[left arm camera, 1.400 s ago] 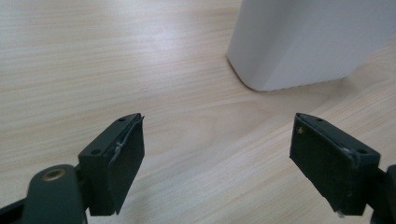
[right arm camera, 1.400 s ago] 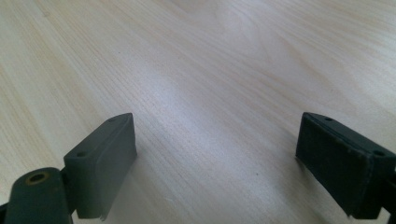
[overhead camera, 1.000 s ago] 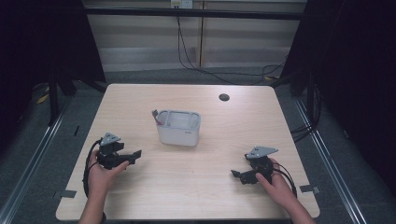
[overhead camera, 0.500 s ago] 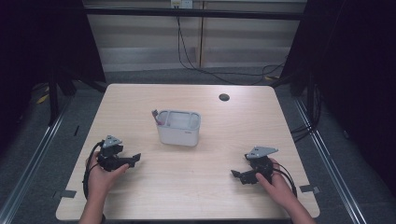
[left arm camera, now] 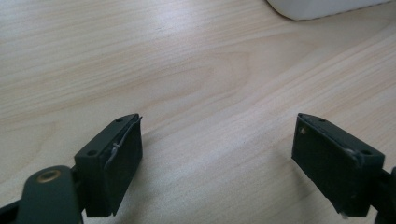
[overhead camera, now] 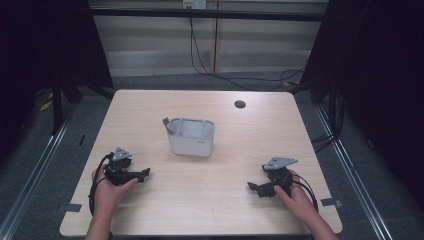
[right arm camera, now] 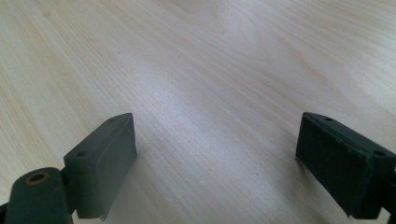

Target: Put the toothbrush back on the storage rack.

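A white rectangular container (overhead camera: 191, 136) stands near the middle of the wooden table (overhead camera: 250, 130), with a small reddish item sticking up at its left corner. My left gripper (overhead camera: 142, 174) rests low on the table at the front left, jaws pointing right, open and empty. In the left gripper view the gripper (left arm camera: 217, 158) has bare wood between its wide-apart jaws, and the container's bottom edge (left arm camera: 322, 7) shows at the top. My right gripper (overhead camera: 252, 187) lies at the front right, jaws pointing left, open. In the right gripper view the gripper (right arm camera: 215, 161) frames bare wood.
A small dark round hole (overhead camera: 239, 104) sits in the table near its far right edge. Cables (overhead camera: 200, 50) hang behind the table against the back wall. Dark floor and rails run along both sides of the table.
My left gripper has slid a little toward the front of the table and lower. The right gripper has stayed where it was.
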A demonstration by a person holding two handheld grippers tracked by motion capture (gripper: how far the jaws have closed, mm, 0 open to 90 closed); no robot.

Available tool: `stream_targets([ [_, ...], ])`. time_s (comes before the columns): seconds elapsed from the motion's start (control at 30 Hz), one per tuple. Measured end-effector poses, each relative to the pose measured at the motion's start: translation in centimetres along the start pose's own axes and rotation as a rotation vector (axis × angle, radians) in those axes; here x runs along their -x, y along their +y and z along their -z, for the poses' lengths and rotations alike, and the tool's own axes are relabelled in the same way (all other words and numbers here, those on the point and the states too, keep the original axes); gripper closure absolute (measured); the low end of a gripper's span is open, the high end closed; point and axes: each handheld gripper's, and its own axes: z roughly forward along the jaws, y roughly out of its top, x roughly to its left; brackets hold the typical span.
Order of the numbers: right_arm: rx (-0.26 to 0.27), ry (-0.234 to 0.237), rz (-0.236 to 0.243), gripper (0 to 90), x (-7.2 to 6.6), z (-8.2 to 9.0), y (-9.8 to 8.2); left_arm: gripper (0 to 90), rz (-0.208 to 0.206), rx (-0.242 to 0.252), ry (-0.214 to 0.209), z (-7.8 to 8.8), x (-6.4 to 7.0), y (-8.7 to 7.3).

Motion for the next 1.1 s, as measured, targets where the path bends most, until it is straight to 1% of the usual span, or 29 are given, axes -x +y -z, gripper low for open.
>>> stream_targets([
  [0.1, 0.000, 0.000, 0.000, 11.5, 0.00, 0.00, 0.00, 16.0, 0.001, 0.002, -0.002, -0.04, 0.04, -0.04],
  [0.13, 0.000, 0.000, 0.000, 11.6, 0.00, 0.00, 0.00, 16.0, -0.012, -0.004, 0.005, -0.07, 0.08, -0.08],
  [0.23, 0.000, 0.000, -0.001, 11.5, 0.00, 0.00, 0.00, 15.8, -0.011, -0.001, 0.004, -0.09, 0.11, -0.12],
  [0.3, 0.000, 0.000, -0.001, 11.5, -0.01, 0.00, 0.00, 15.6, -0.017, 0.000, -0.002, -0.08, 0.05, -0.19],
  [0.37, 0.000, 0.000, 0.000, 11.5, 0.00, 0.00, 0.00, 15.5, -0.029, 0.001, 0.001, -0.10, 0.07, -0.22],
  [0.47, 0.000, 0.000, -0.002, 11.5, -0.01, 0.00, 0.00, 15.3, -0.035, 0.002, 0.004, -0.12, 0.06, -0.24],
  [0.53, 0.000, 0.000, -0.002, 11.5, -0.01, 0.00, 0.00, 15.3, -0.035, 0.004, 0.004, -0.11, 0.06, -0.27],
  [0.57, 0.000, 0.000, 0.000, 11.5, 0.00, 0.00, 0.00, 15.3, -0.031, 0.014, 0.005, -0.16, 0.07, -0.33],
  [0.77, 0.000, 0.000, 0.001, 11.6, 0.00, 0.00, 0.00, 14.0, -0.036, 0.020, 0.001, -0.22, 0.08, -0.42],
  [0.83, 0.000, 0.000, 0.000, 11.5, 0.00, 0.00, 0.00, 13.9, -0.040, 0.019, 0.004, -0.23, 0.09, -0.42],
  [0.87, 0.000, 0.000, -0.001, 11.6, -0.01, 0.00, 0.00, 13.4, -0.052, 0.011, -0.001, -0.19, 0.05, -0.42],
  [0.9, 0.000, 0.000, -0.002, 11.6, -0.01, 0.00, 0.00, 12.9, -0.055, 0.011, -0.001, -0.24, 0.07, -0.40],
  [1.0, 0.000, 0.000, 0.000, 11.5, 0.00, 0.00, 0.00, 12.3, -0.057, 0.011, 0.000, -0.28, 0.10, -0.40],
  [1.03, 0.000, 0.000, -0.001, 11.5, -0.01, 0.00, 0.00, 11.6, -0.064, 0.009, -0.002, -0.30, 0.07, -0.39],
  [1.1, 0.000, 0.000, 0.000, 11.5, 0.00, 0.00, 0.00, 11.3, -0.060, 0.011, -0.004, -0.33, 0.11, -0.39],
])
